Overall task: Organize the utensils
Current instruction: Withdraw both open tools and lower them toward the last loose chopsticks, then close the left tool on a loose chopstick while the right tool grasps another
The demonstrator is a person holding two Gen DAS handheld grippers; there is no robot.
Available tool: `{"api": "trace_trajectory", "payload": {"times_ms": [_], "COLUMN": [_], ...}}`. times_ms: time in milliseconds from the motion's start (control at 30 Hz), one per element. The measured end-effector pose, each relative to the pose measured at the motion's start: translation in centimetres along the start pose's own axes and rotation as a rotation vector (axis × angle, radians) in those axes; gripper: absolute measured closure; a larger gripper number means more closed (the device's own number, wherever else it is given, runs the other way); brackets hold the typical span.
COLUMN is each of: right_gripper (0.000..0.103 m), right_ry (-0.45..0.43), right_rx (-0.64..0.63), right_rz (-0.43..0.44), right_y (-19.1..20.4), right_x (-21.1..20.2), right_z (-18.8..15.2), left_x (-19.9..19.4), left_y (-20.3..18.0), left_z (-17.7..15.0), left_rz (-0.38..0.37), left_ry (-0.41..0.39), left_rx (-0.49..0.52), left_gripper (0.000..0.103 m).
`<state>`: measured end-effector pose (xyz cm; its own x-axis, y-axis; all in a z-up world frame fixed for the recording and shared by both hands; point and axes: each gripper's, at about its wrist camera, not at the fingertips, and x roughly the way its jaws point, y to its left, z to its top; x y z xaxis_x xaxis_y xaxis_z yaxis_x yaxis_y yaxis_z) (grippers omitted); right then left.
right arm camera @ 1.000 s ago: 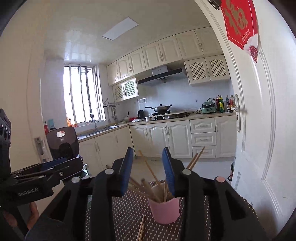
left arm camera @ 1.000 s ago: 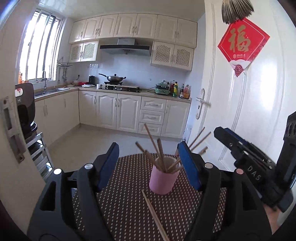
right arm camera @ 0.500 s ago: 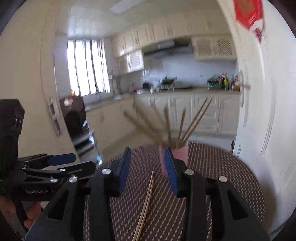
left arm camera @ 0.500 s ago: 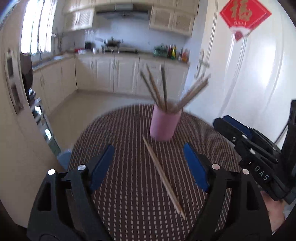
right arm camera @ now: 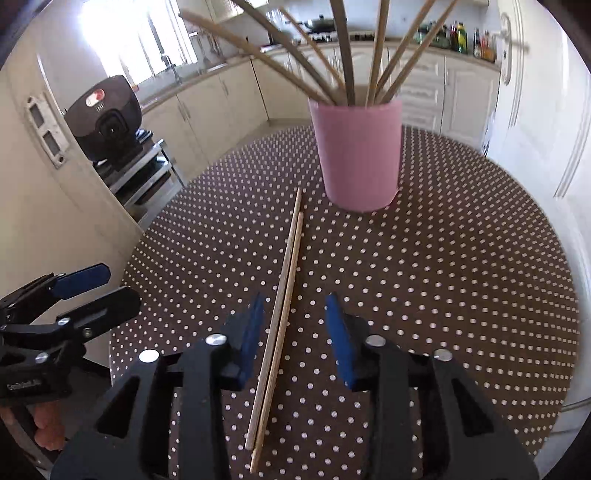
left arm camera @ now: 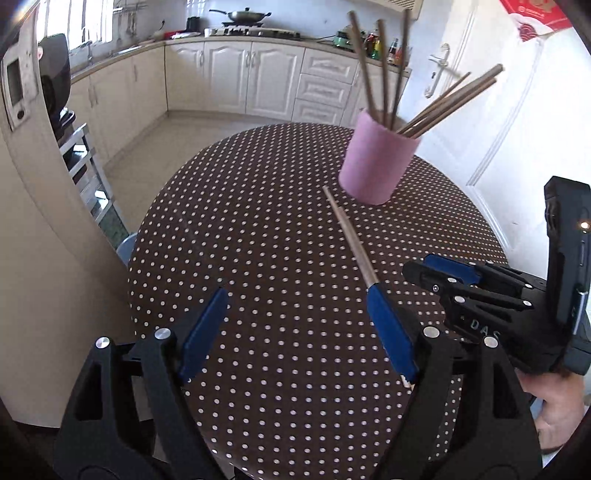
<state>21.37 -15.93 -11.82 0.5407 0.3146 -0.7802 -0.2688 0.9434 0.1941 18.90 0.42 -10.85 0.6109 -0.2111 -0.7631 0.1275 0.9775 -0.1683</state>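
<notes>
We bring right gripper (right arm camera: 293, 328) over chopstick pair (right arm camera: 282, 295) lying on dotted counter (right arm camera: 443, 277) before pink cup (right arm camera: 360, 151); jaws just narrowing, nothing clamped. Left gripper (left arm camera: 295, 332) jaws wide, empty. Risk: off-centre pinch catches one stick, second rolls away.

**A home kitchen, seen from a small dining table**

Cream panelled base cabinets (left arm camera: 255, 77) run along two walls under a pale worktop. A gas hob carries a wok (left arm camera: 243, 14), and bottles of sauce and oil (left arm camera: 384, 48) stand at the worktop's end. A sink tap (right arm camera: 173, 70) sits below a bright window (right arm camera: 140, 40). A black countertop appliance (right arm camera: 107, 118) rests on a metal rack. A white panelled door (left arm camera: 480, 110) bears a red paper decoration (left arm camera: 535, 14). In the foreground, a round table with a brown polka-dot cloth (right arm camera: 461, 277) holds a pink cup (right arm camera: 358, 151) of chopsticks (right arm camera: 347, 48).
</notes>
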Motion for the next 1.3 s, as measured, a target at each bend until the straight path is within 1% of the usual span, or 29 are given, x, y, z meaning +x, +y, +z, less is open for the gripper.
{"api": "trace_trajectory", "payload": {"times_ms": [133, 200, 267, 400, 567, 733, 867, 1067, 1133, 1167, 1300], "right_gripper": [0.084, 0.087, 0.088, 0.09, 0.091, 0.091, 0.091, 0.092, 0.094, 0.097, 0.099], "right_ry": [0.058, 0.076, 0.093, 0.117, 0.122, 0.144, 0.156, 0.164, 0.162, 0.16, 0.154], "right_rx": [-0.002, 0.009, 0.027, 0.026, 0.019, -0.003, -0.025, -0.009, -0.01, -0.016, -0.048], "right_rz": [-0.014, -0.001, 0.02, 0.036, 0.026, 0.019, -0.012, -0.005, 0.0, -0.002, 0.004], "right_y": [-0.3, -0.3, -0.4, -0.2, -0.1, 1.1, 2.1, 2.6, 2.6, 2.8, 2.9], "right_x": [2.1, 2.8, 3.5, 4.7, 5.3, 6.7, 8.1, 9.7, 10.0, 10.0, 9.8], "right_z": [0.7, 1.1, 1.6, 2.4, 2.9, 3.3, 4.3, 5.8, 6.1, 6.0, 5.6], "left_x": [1.0, 1.4, 1.9, 2.8, 3.4, 4.1, 4.4, 4.9, 5.2, 5.4, 6.0], "left_y": [0.7, 0.9, 1.1, 1.5, 1.8, 2.0, 2.5, 2.5, 2.5, 2.4, 1.5], "left_z": [0.1, 0.3, 0.3, 0.6, 0.8, 0.9, 1.3, 2.0, 2.4, 2.6, 3.5], "left_rz": [0.003, 0.003, 0.003, 0.006, 0.0, -0.002, 0.001, 0.008, 0.003, -0.004, -0.025], "left_ry": [0.013, 0.02, 0.027, 0.039, 0.051, 0.061, 0.063, 0.066, 0.068, 0.071, 0.079], "left_rx": [-0.013, -0.018, -0.019, -0.022, -0.032, -0.035, -0.04, -0.043, -0.044, -0.044, -0.036], "left_gripper": [0.026, 0.026, 0.026, 0.026, 0.026, 0.026, 0.025, 0.026, 0.026, 0.026, 0.026]}}
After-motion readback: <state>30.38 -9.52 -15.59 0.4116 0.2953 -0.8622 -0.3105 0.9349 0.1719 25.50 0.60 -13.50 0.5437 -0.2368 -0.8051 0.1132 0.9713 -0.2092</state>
